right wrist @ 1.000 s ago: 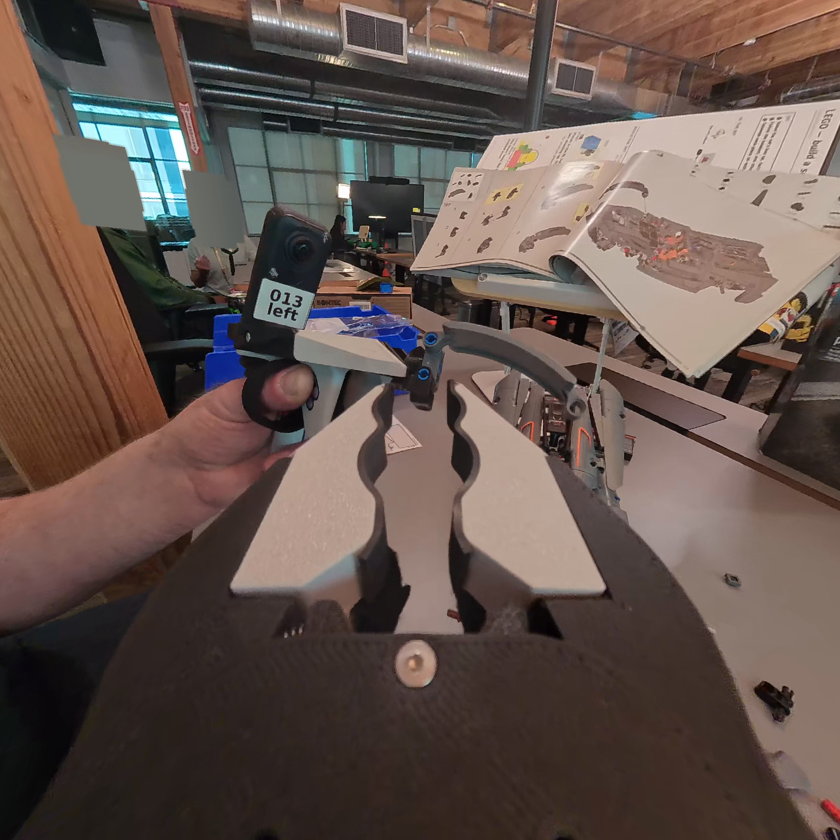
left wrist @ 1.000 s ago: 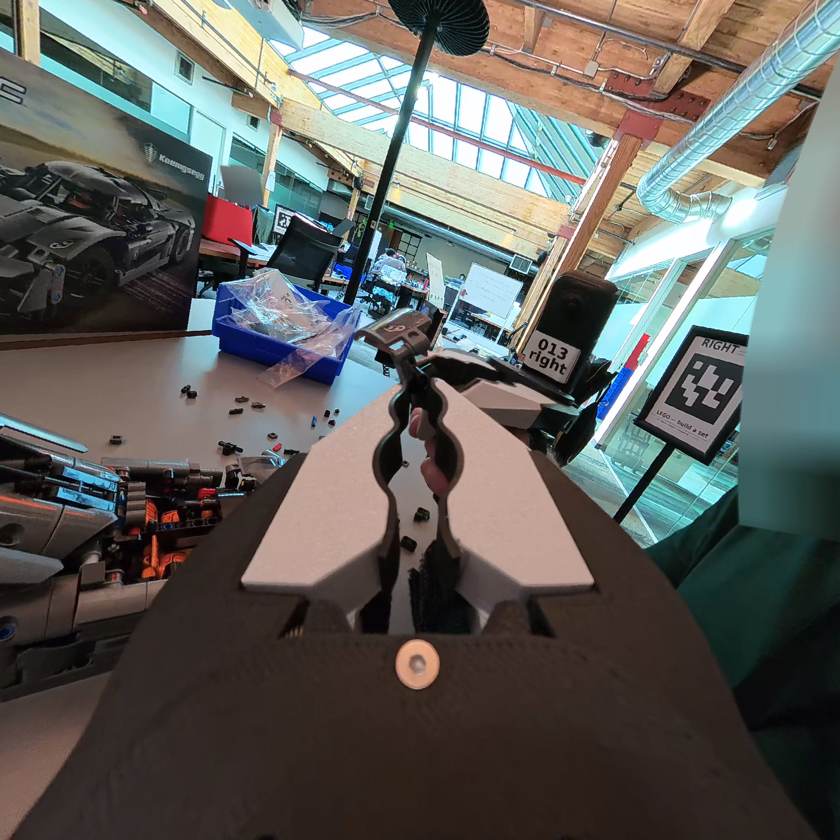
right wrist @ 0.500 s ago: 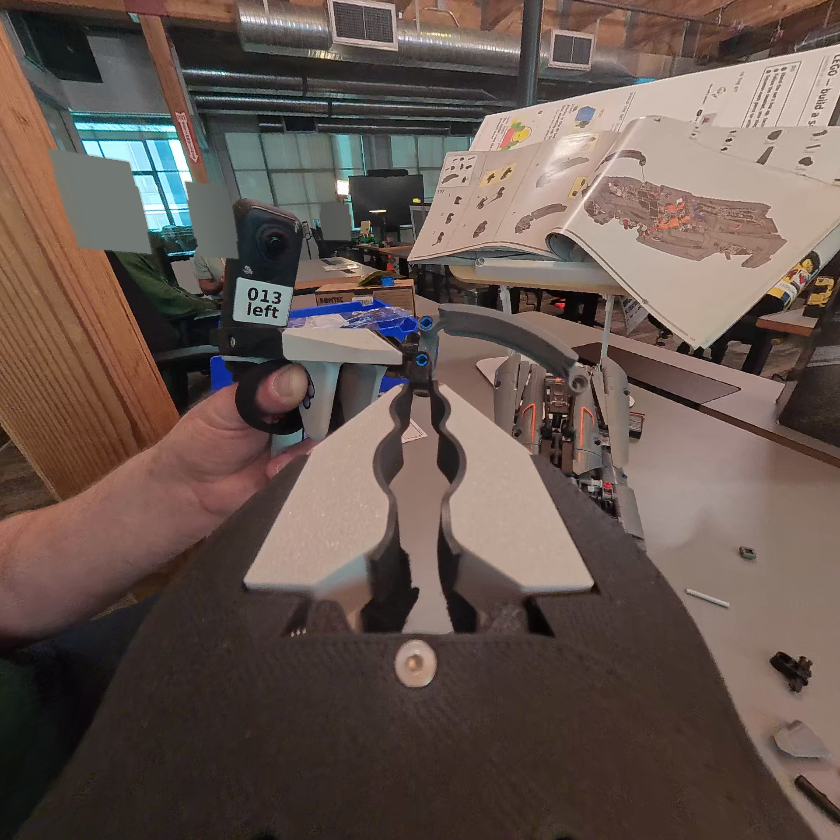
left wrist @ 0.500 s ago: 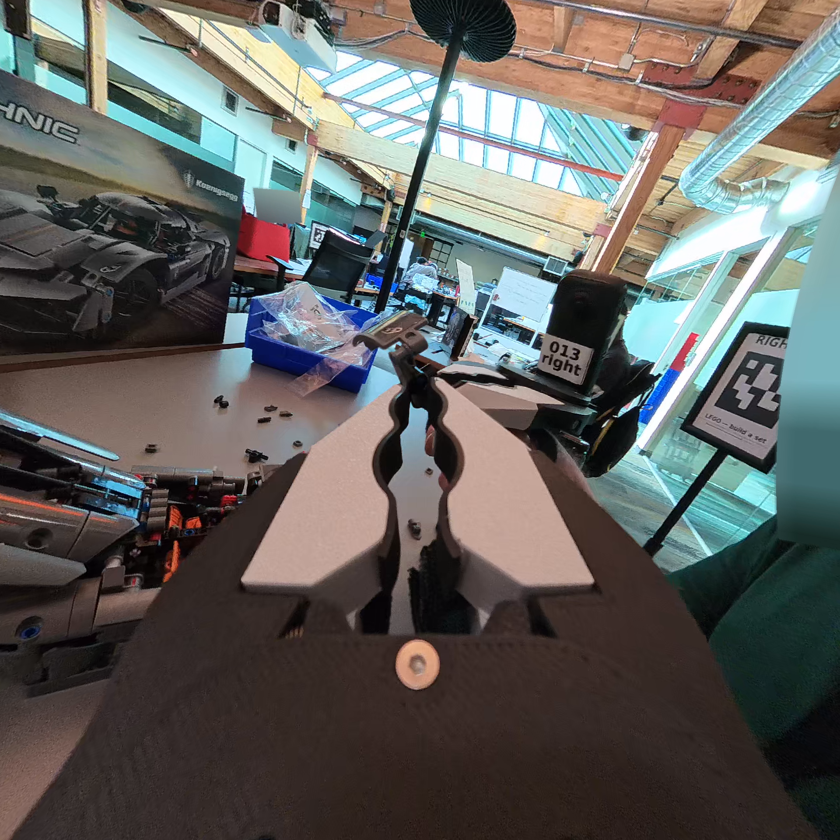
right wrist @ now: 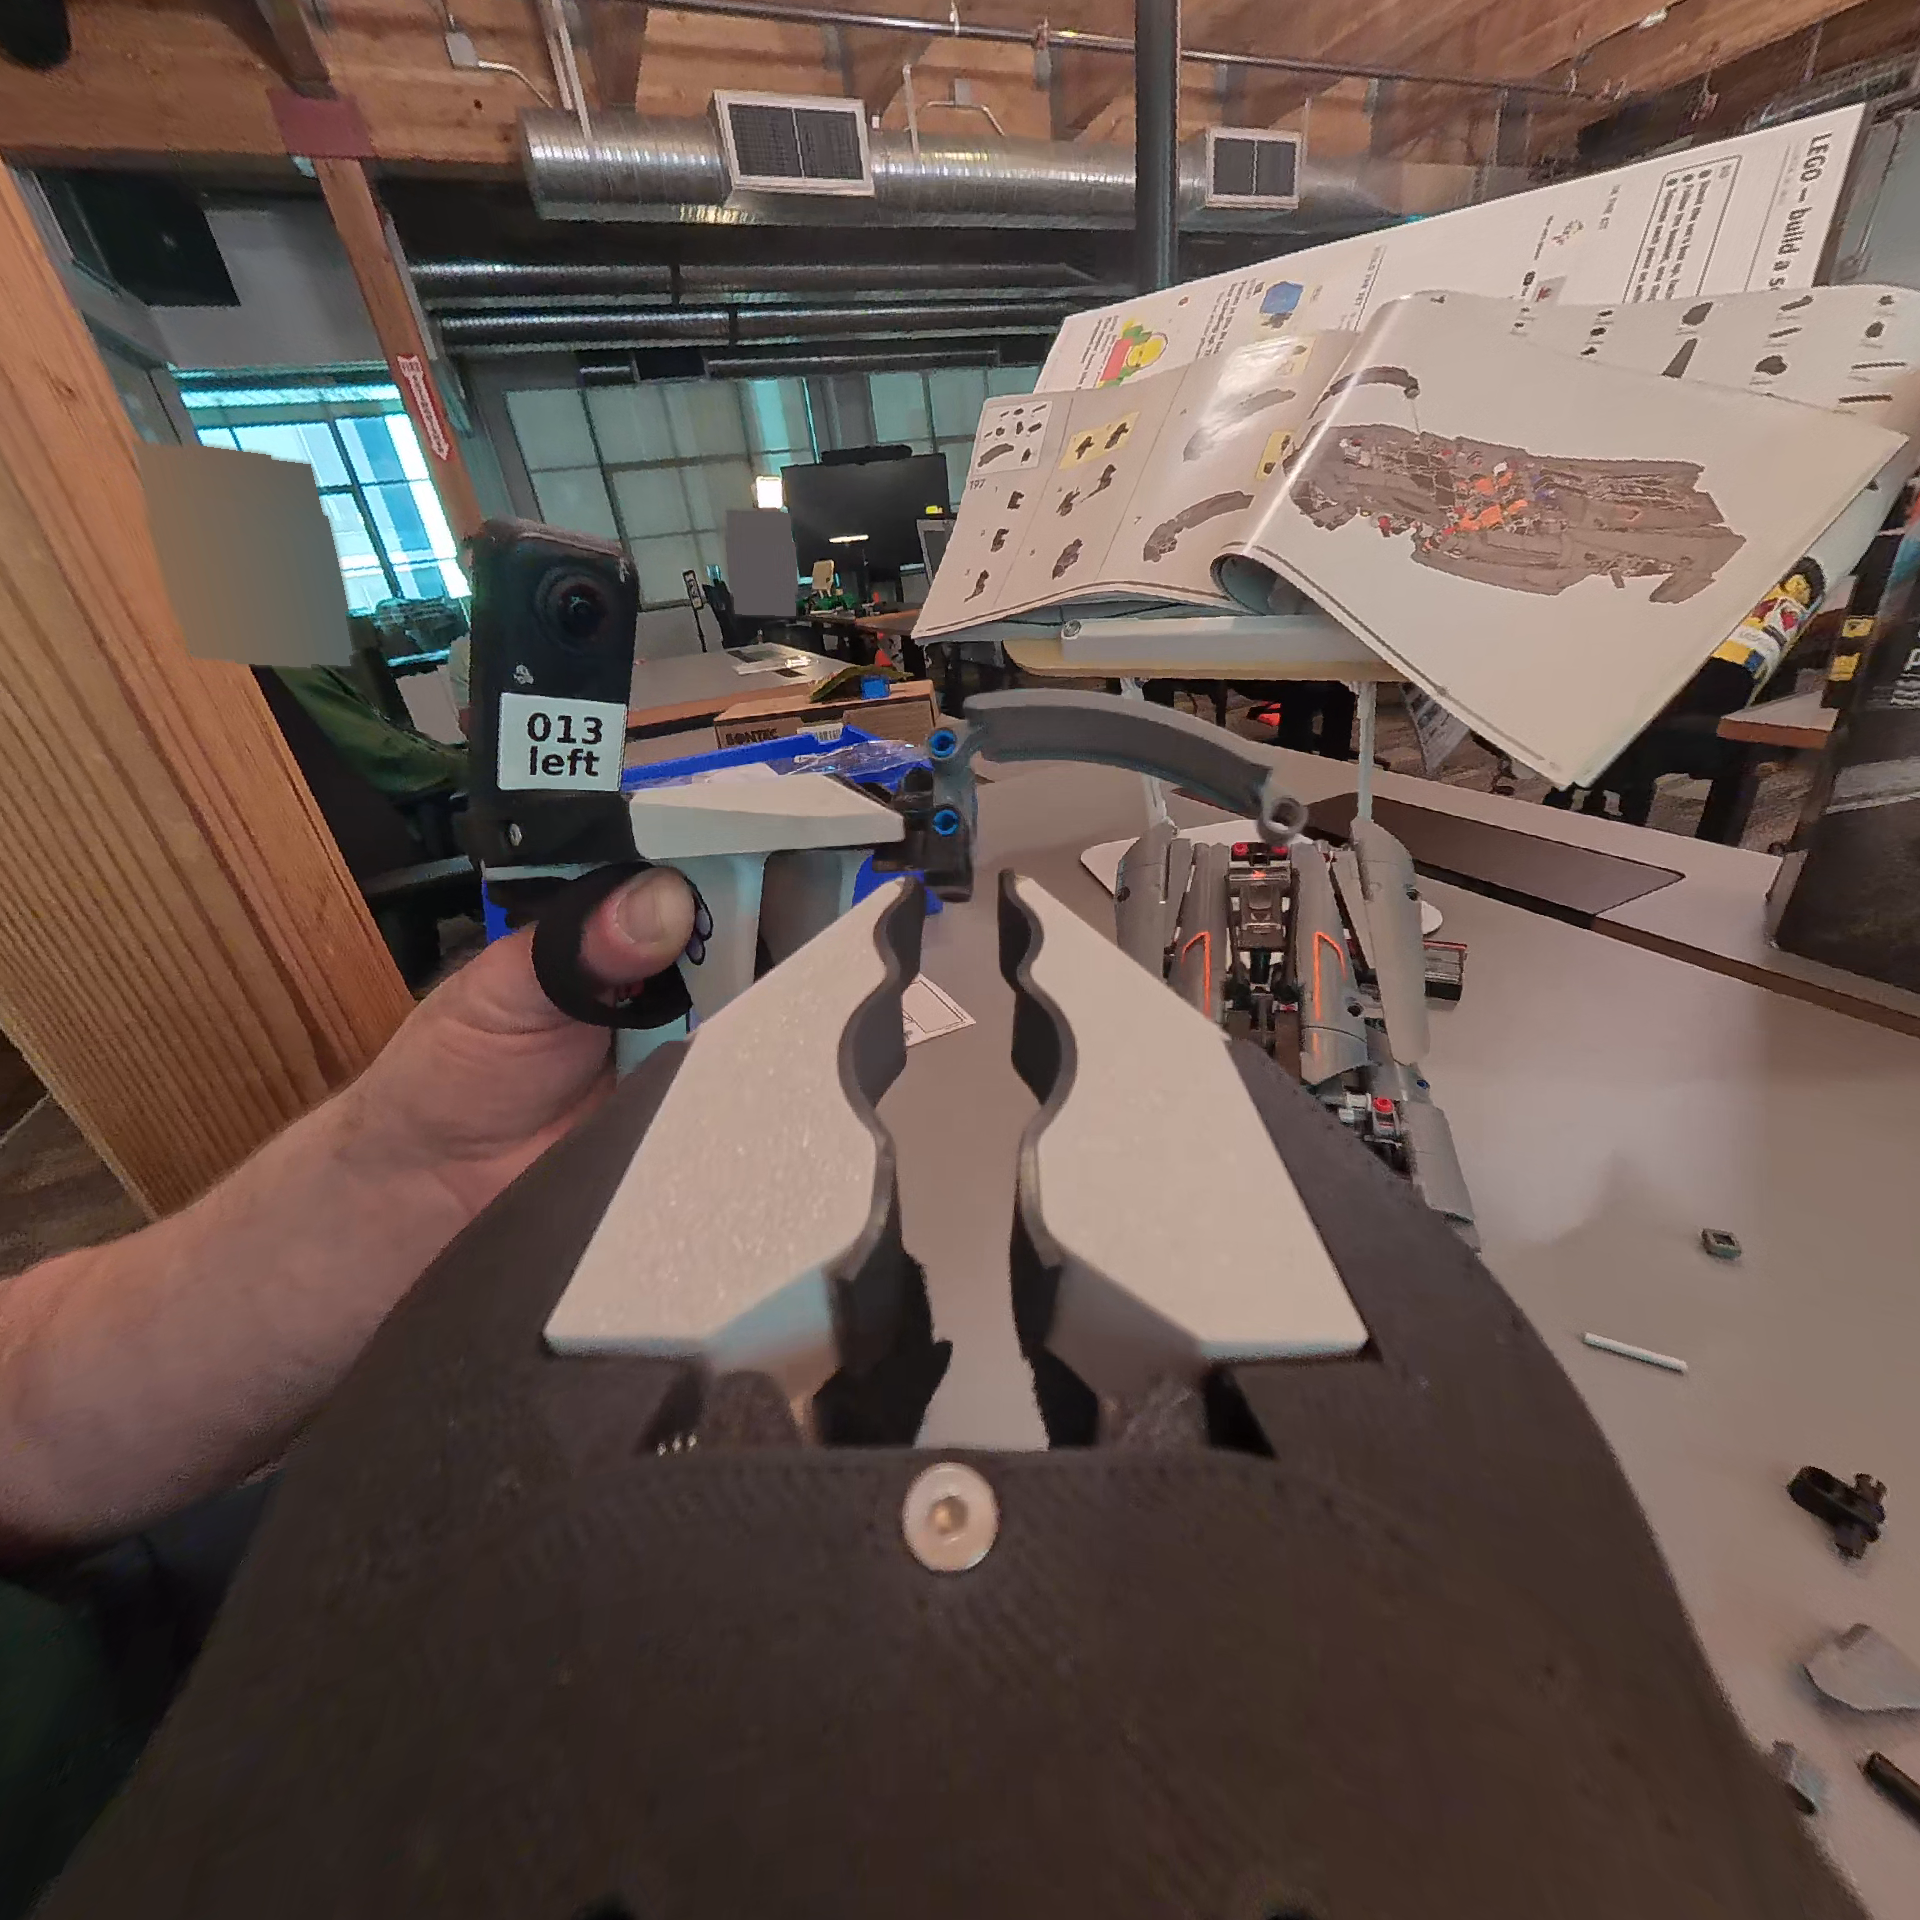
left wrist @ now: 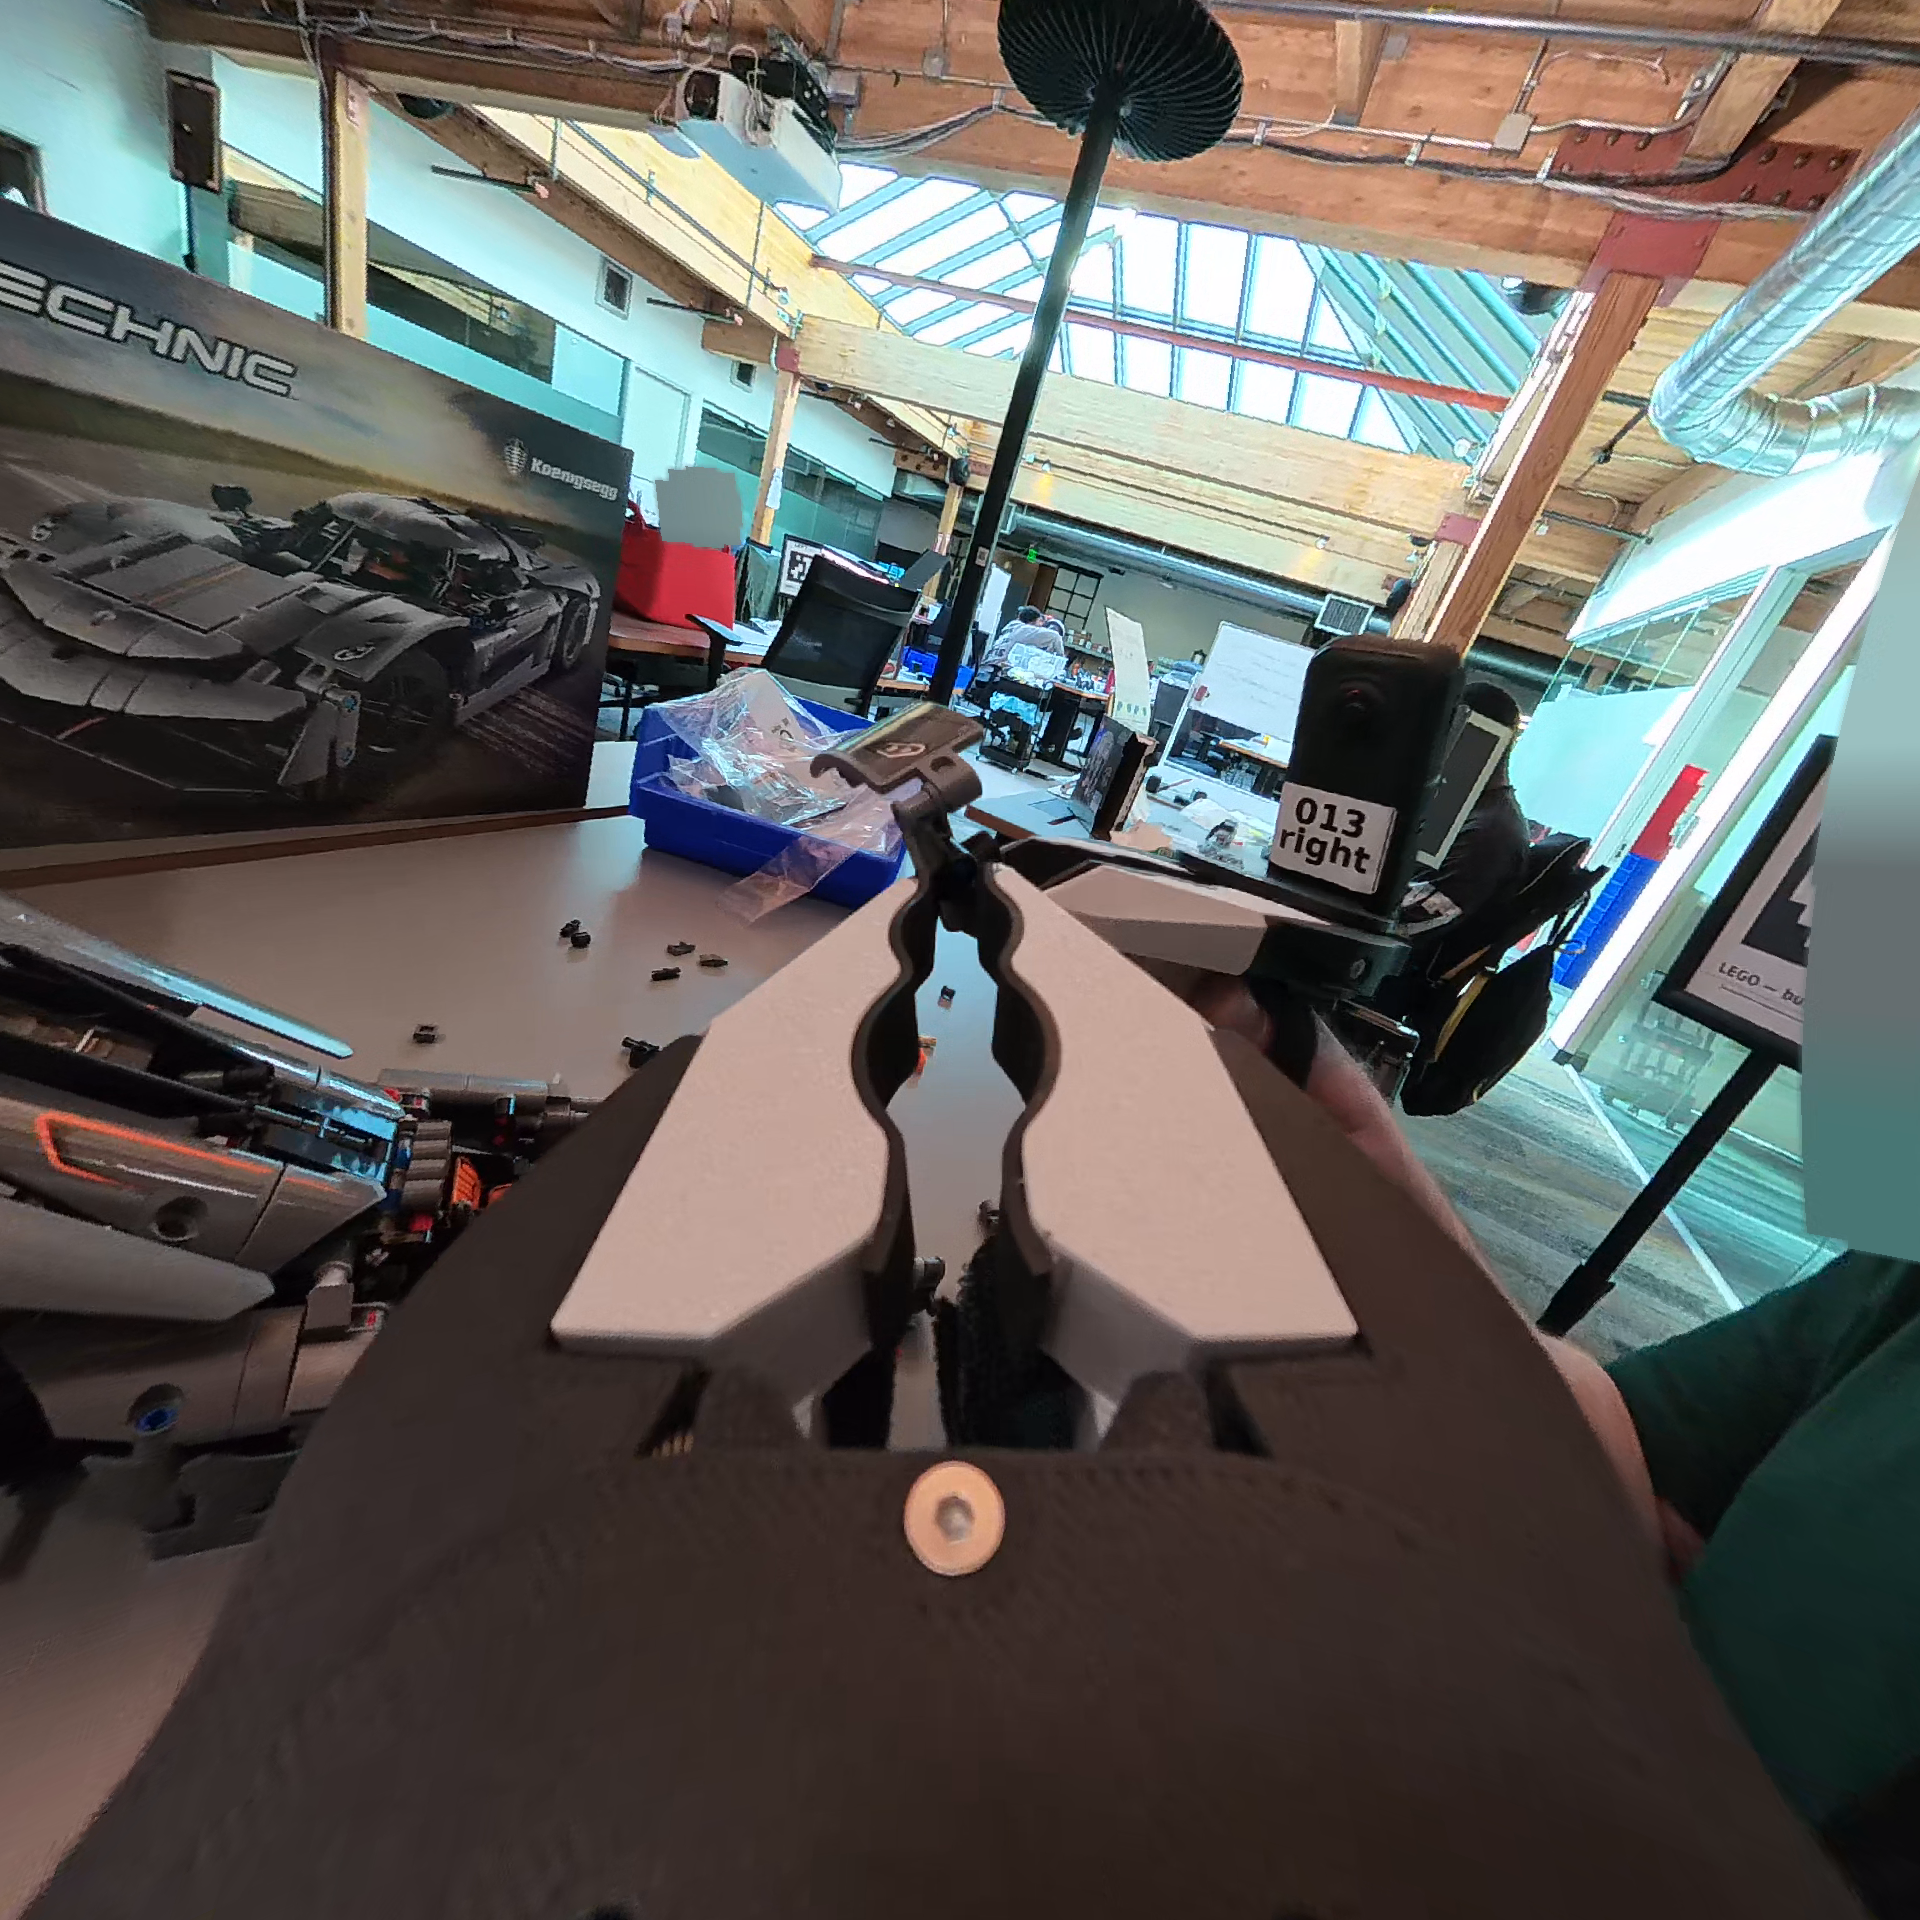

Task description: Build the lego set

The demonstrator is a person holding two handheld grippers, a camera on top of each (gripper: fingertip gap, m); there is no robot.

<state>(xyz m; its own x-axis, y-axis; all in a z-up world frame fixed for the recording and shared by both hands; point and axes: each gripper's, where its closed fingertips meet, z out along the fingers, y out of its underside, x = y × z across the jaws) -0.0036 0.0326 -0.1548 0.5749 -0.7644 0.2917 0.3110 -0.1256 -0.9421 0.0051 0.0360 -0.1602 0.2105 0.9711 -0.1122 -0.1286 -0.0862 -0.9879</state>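
My left gripper (left wrist: 951,883) has its fingers clamped on the curved grey plastic lego arch piece (right wrist: 1122,743); my right gripper (right wrist: 961,894) holds its fingers apart just below it.

1. The left gripper (left wrist: 951,883) was raised above the table, its fingertips pinched together.
2. The right gripper (right wrist: 961,894) faced it, fingertips slightly parted.
3. A bare hand (right wrist: 499,1049) gripped the left one's handle.
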